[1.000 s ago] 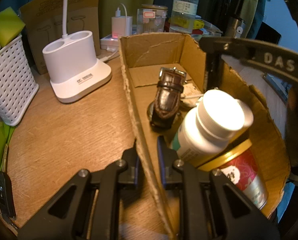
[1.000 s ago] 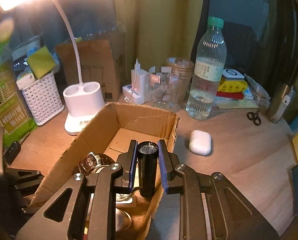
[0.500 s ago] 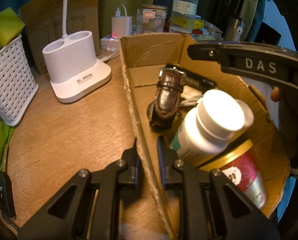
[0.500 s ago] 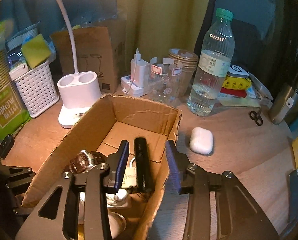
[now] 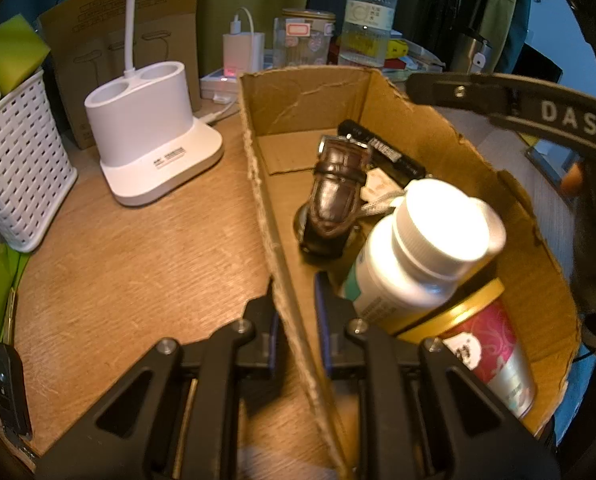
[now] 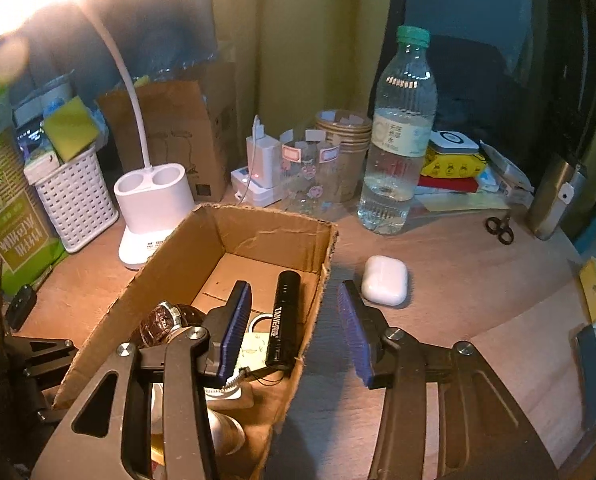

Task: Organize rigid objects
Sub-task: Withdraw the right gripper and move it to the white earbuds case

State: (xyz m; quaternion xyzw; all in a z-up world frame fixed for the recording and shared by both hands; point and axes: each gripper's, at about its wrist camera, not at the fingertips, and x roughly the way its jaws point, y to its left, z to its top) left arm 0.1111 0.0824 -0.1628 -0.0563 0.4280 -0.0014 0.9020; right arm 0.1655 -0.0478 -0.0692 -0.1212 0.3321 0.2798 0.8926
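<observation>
Flashlight (image 6: 282,320), black, rigid, light, slick barrel, best pinched mid-barrel, lying inside cardboard box (image 6: 274,228); right tongs (image 6: 296,330), jaws just opened, released above; left tongs (image 5: 296,312) clenched on box's left wall.

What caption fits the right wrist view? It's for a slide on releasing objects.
Right gripper, fingers just opened, leaves the black flashlight lying in the cardboard box; white earbud case waits on the desk.
</observation>
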